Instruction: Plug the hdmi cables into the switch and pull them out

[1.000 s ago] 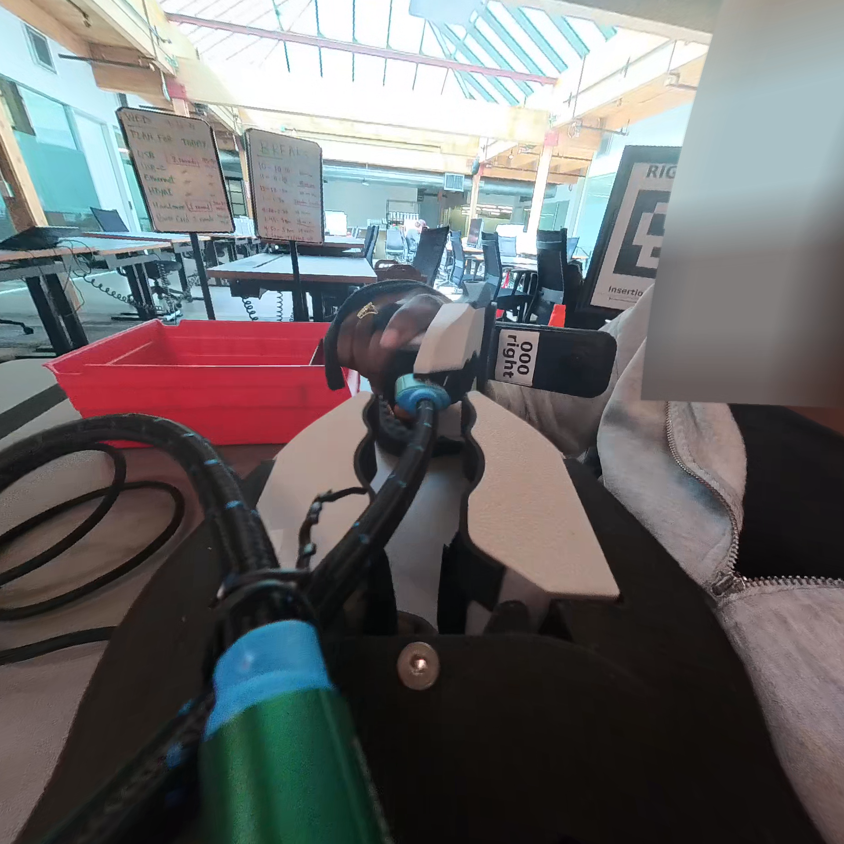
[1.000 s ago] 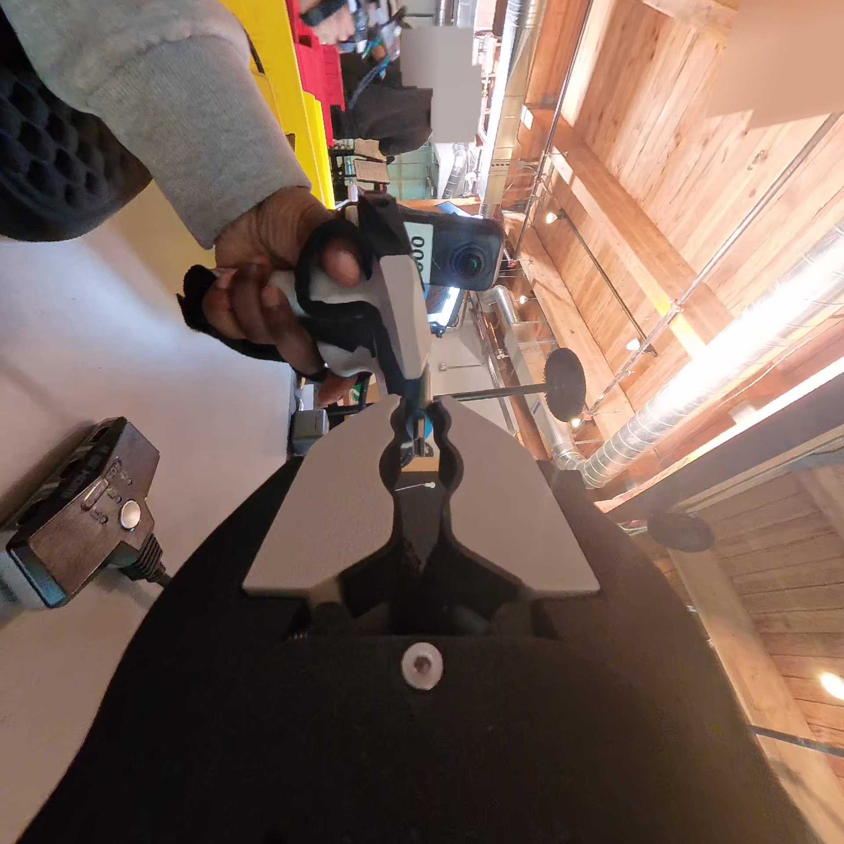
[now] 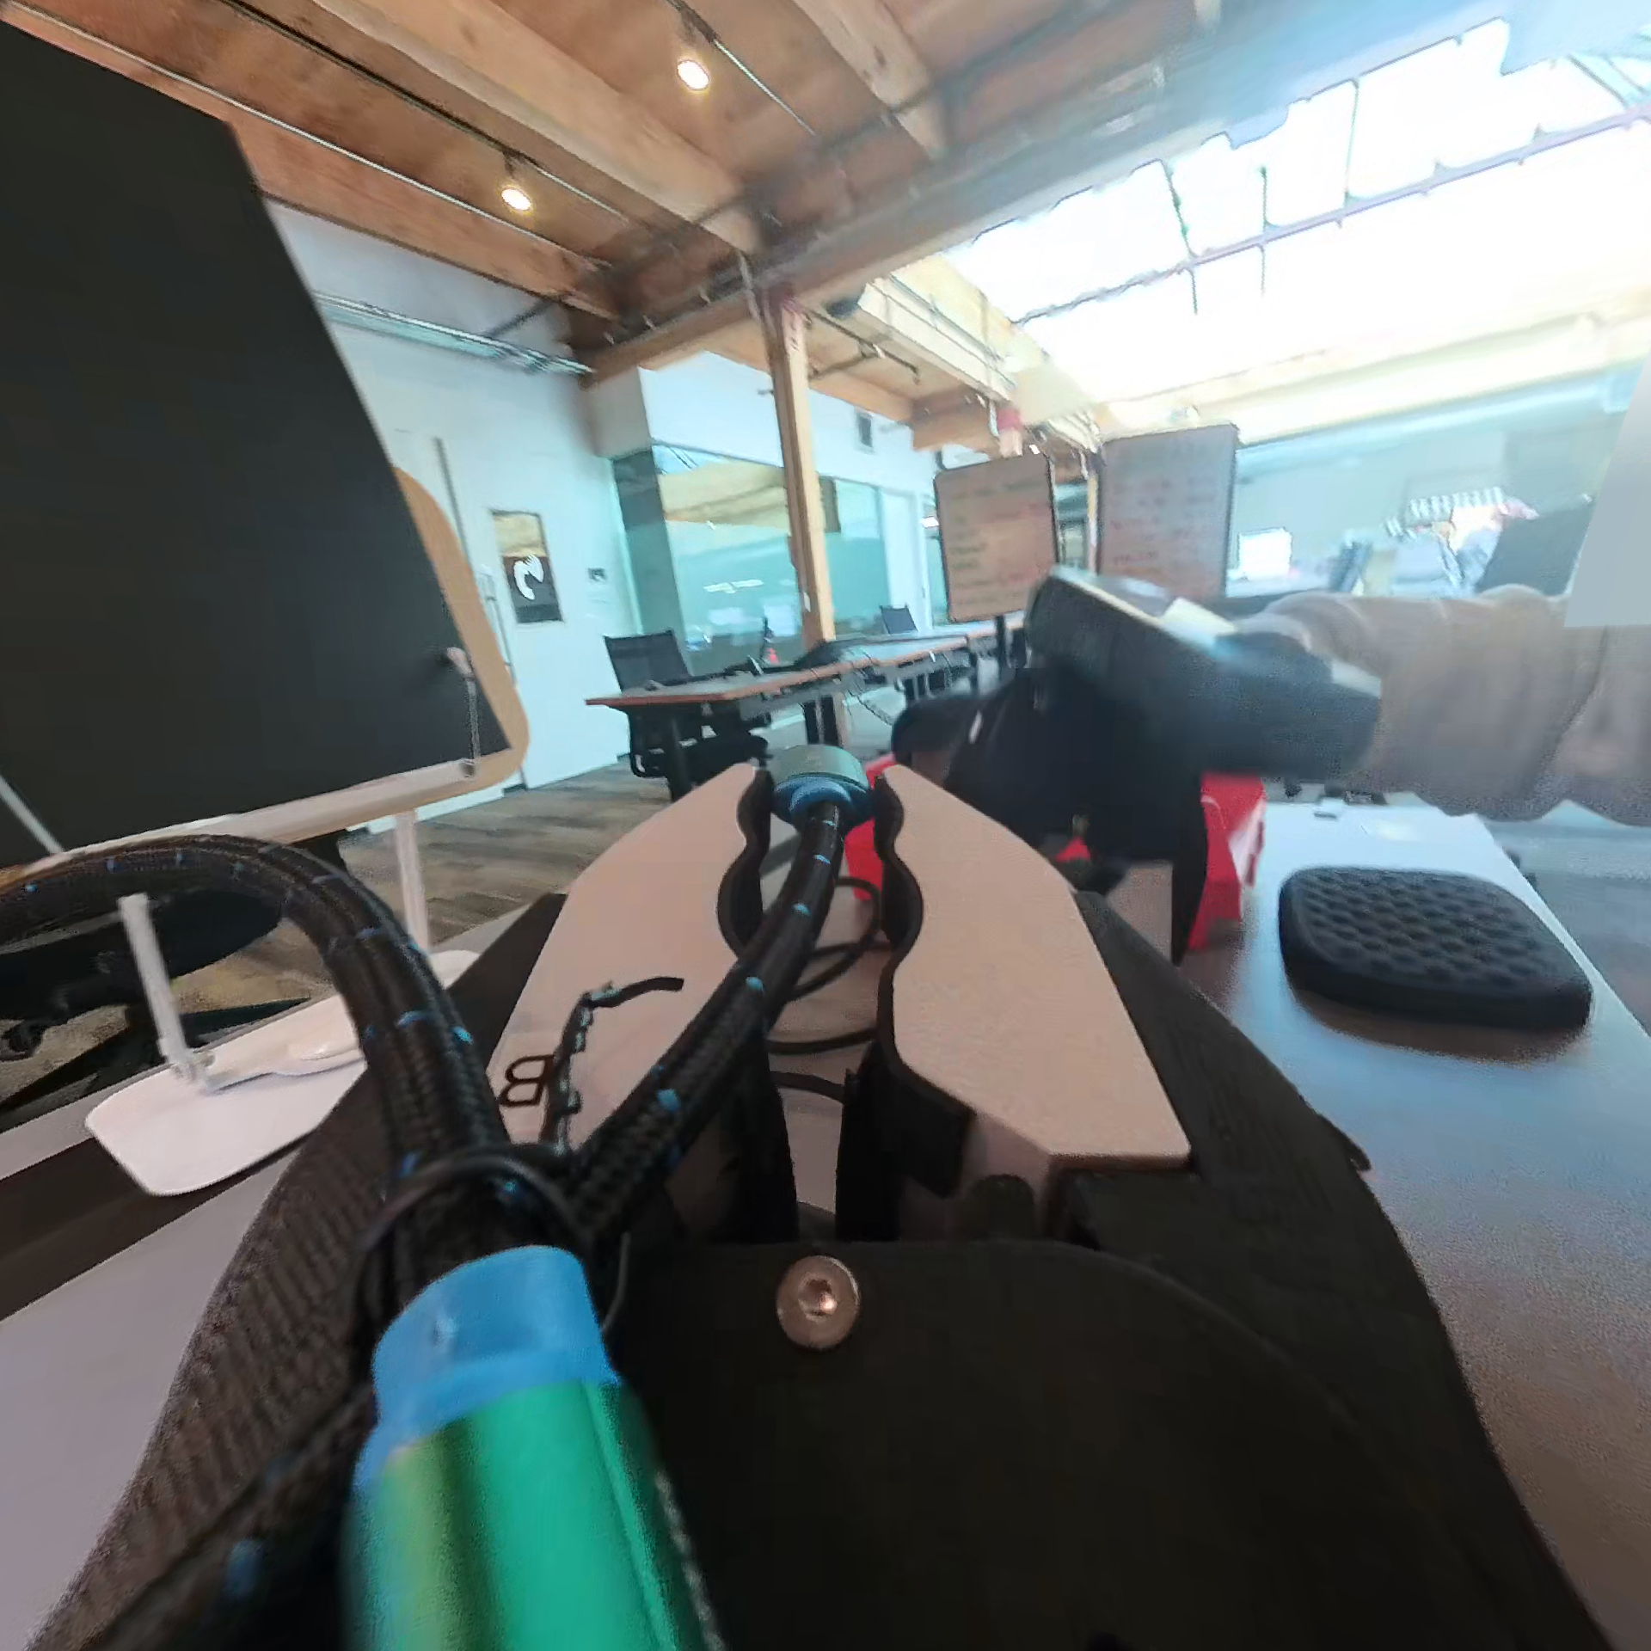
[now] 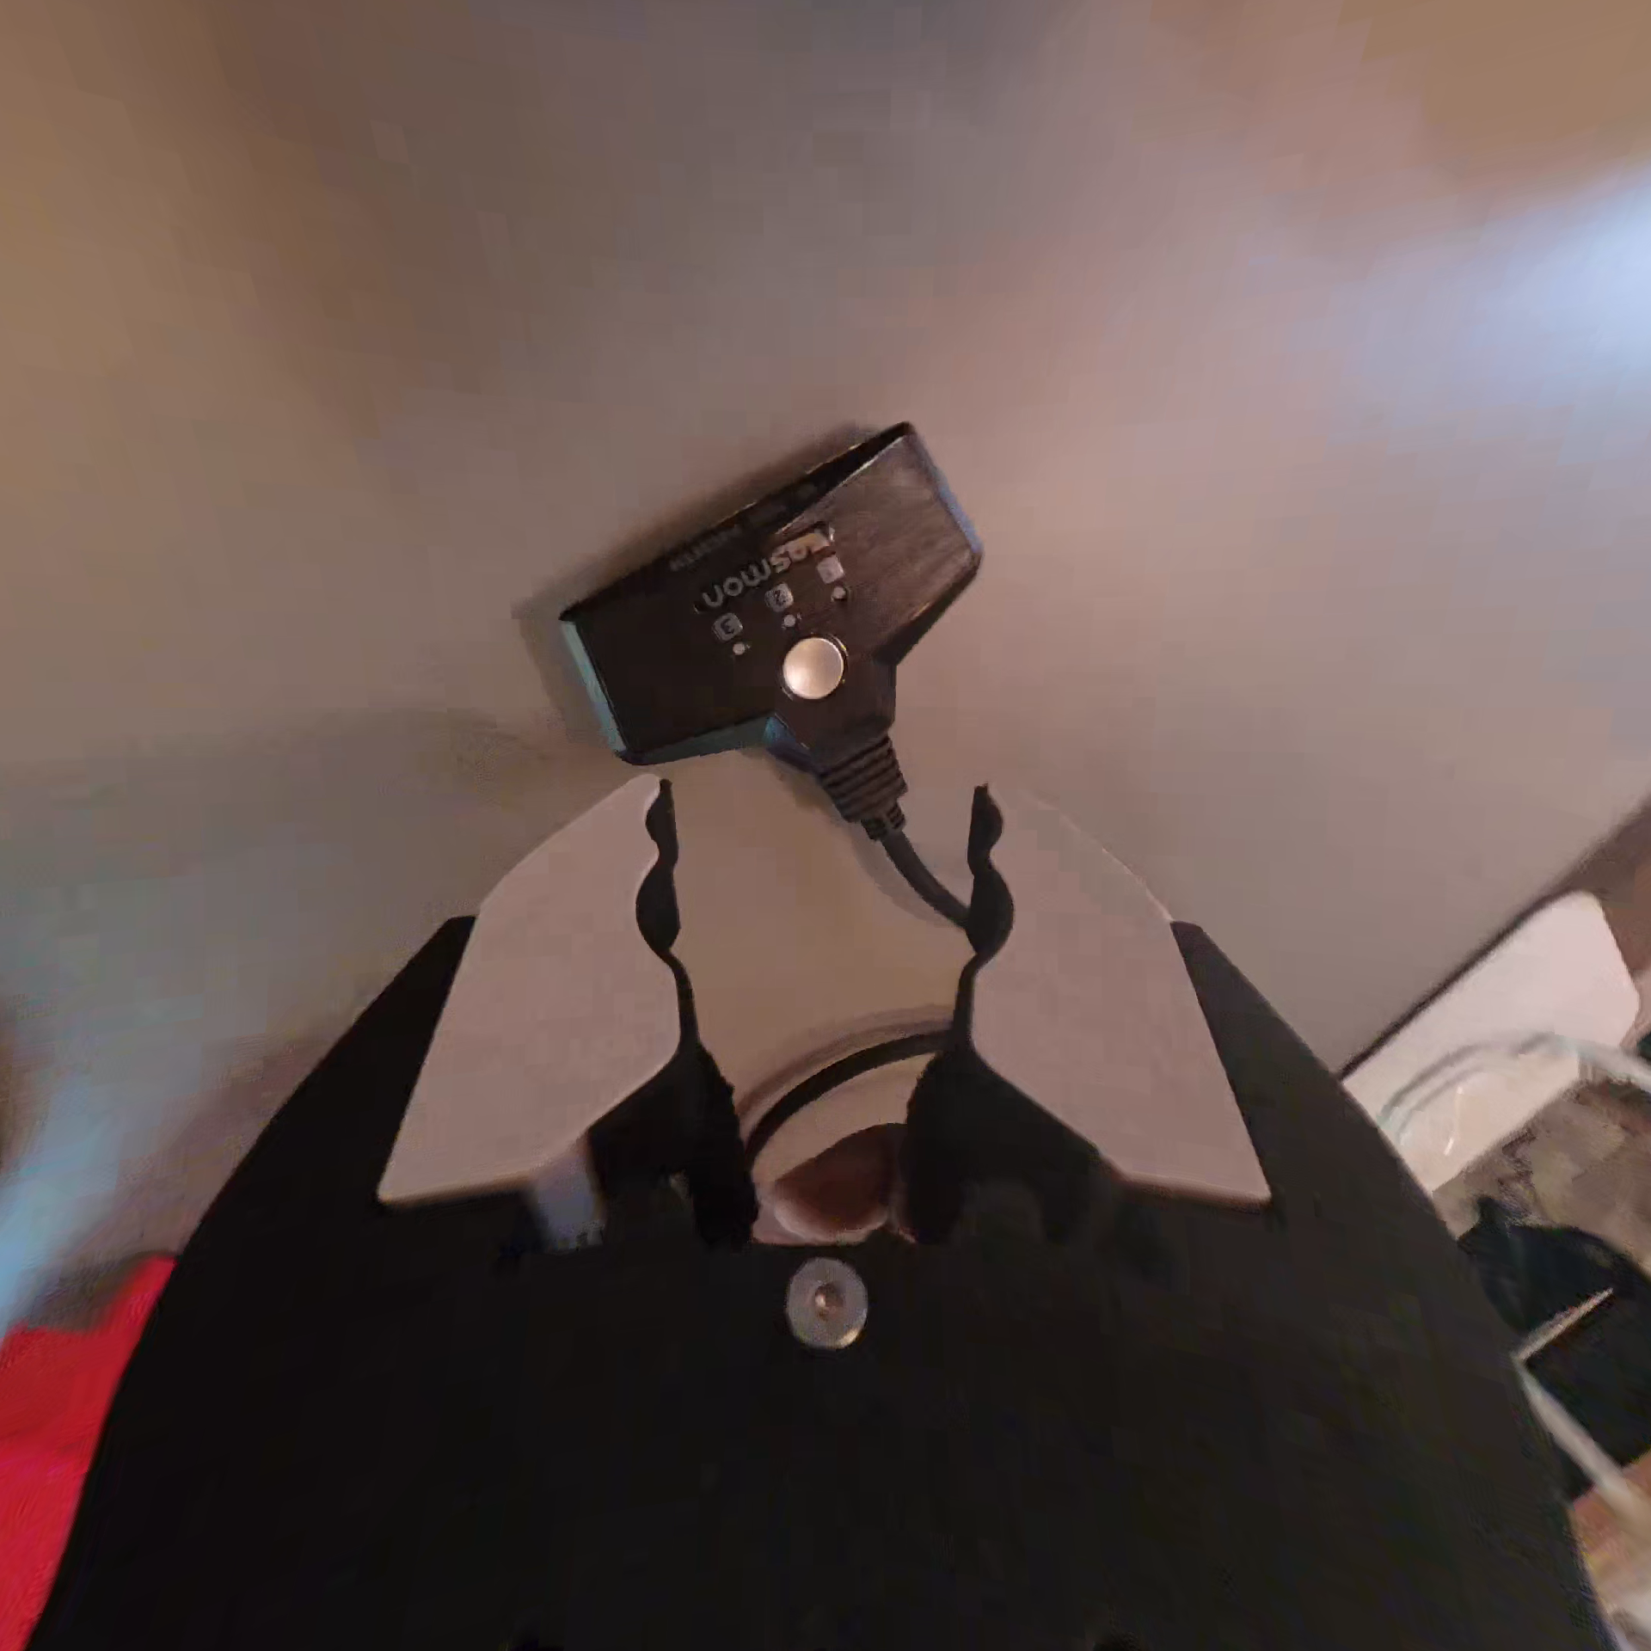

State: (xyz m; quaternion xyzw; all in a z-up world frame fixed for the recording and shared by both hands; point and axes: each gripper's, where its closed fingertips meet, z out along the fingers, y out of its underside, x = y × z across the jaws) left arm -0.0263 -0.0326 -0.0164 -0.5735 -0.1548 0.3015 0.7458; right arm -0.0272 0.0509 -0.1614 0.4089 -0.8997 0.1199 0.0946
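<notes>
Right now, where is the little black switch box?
In the right wrist view, the switch lies on the grey table, just beyond the open right gripper.

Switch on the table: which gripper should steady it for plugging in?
Right, probably. The right gripper is open, empty and just short of the switch, its cable between the fingers. The left gripper is shut on the HDMI cable.
</notes>
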